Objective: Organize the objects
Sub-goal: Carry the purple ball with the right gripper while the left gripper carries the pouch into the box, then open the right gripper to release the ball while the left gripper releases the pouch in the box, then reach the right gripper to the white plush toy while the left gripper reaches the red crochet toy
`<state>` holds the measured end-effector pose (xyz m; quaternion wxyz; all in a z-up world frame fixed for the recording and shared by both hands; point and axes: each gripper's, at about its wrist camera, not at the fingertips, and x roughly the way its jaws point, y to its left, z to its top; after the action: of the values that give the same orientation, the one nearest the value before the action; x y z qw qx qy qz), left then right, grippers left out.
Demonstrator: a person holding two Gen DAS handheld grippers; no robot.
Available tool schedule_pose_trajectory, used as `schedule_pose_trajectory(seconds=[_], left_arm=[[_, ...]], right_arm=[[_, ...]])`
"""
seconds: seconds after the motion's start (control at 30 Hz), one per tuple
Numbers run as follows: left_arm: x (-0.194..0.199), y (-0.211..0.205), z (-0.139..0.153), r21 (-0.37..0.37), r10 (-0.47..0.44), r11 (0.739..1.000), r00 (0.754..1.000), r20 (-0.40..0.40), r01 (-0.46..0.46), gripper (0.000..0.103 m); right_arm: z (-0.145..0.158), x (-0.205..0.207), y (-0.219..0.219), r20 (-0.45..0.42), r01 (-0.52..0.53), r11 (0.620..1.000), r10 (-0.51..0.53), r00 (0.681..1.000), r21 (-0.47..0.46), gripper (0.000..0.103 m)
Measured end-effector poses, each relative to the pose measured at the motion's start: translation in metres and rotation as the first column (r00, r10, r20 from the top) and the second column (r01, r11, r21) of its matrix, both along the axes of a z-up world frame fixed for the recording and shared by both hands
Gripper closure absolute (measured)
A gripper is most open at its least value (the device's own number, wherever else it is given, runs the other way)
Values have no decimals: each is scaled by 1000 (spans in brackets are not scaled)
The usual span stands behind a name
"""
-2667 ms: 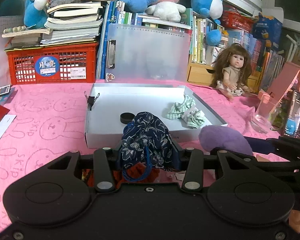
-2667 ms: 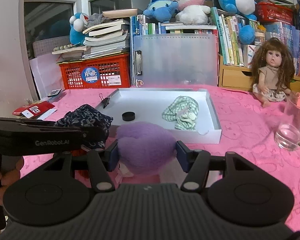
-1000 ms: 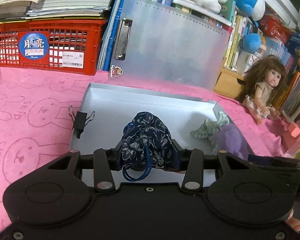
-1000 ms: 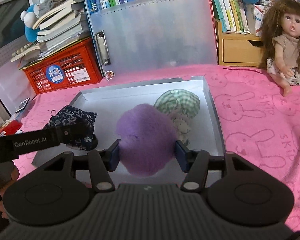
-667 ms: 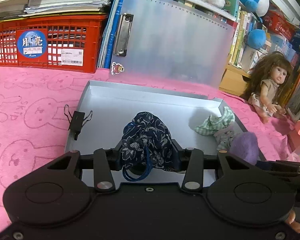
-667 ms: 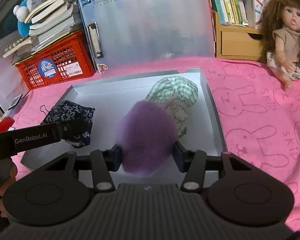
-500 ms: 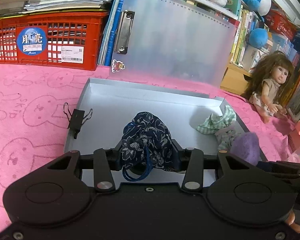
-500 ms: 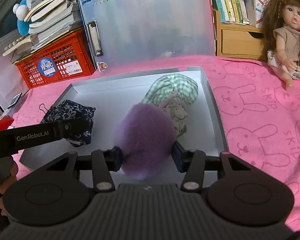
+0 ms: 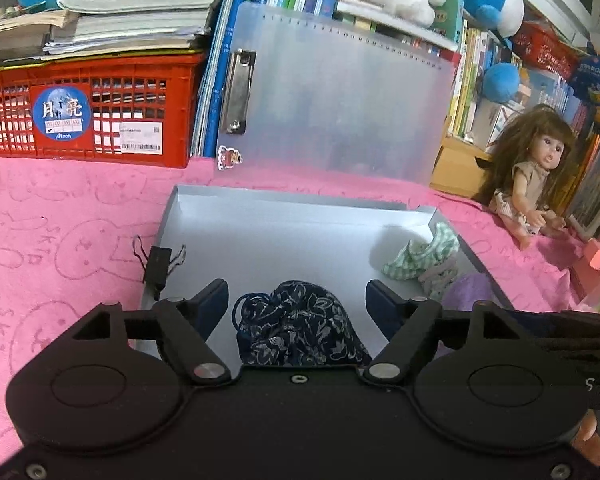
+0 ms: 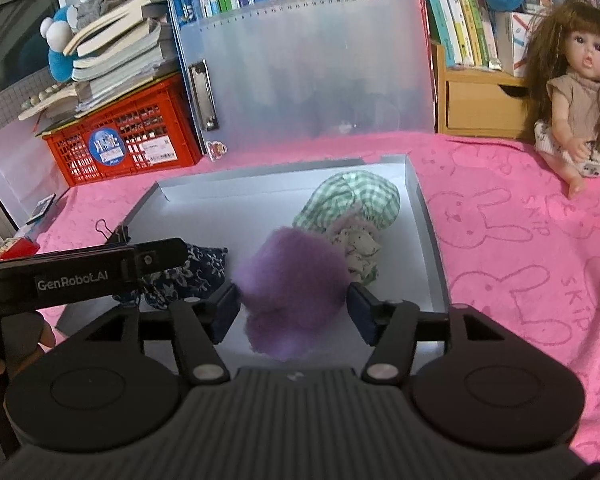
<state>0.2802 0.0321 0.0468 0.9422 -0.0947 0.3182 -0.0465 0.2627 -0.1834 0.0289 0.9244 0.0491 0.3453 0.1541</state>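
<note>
- A red plastic lattice crate (image 9: 88, 116) with a round blue sticker stands at the far left of the pink rabbit-print cloth (image 9: 52, 240) covering the tabletop; stacked books (image 9: 132, 20) lie on top of it.
- A black binder clip (image 9: 158, 266) grips the left wall of the shallow grey cardboard tray (image 9: 284, 236).
- The left gripper (image 9: 296, 306) is over the tray's near left part, its jaws opening; the dark blue floral drawstring pouch (image 9: 300, 330) lies between them on the tray floor, with a gap at each side, so it is released.
- A frosted translucent clipboard (image 9: 332, 104) leans upright against the books behind the tray.
- The right gripper (image 10: 294, 306) is over the tray's near right part, its jaws also opening; the fluffy purple pom-pom (image 10: 294, 280) sits between them, the pads just clear of its fuzz.
- A green-and-white checked cloth bundle (image 10: 352, 204) rests in the tray just behind the pom-pom, touching it.
- A brown-haired doll (image 10: 576, 96) in a beige dress sits on the cloth at the far right, well apart from the tray.
</note>
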Motion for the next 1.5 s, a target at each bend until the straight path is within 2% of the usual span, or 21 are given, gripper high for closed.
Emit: schedule_pose_trajectory(seconds=[0.3, 0.67, 1.13, 1.5], left_arm=[[-30, 0, 18, 38, -40, 999, 999, 33, 39, 22], [-88, -3, 23, 35, -94, 995, 994, 63, 92, 21], [-157, -2, 8, 111, -123, 988, 986, 109, 110, 19], [-185, 3, -12, 120, -119, 987, 988, 96, 107, 16]], right_arm=[[19, -22, -9, 51, -8, 1000, 7, 999, 17, 27], [29, -68, -20, 114, -31, 999, 30, 993, 6, 24], [12, -119, -24, 152, -46, 998, 54, 987, -53, 16], [-10, -143, -27, 163, -12, 996, 26, 986, -87, 8]])
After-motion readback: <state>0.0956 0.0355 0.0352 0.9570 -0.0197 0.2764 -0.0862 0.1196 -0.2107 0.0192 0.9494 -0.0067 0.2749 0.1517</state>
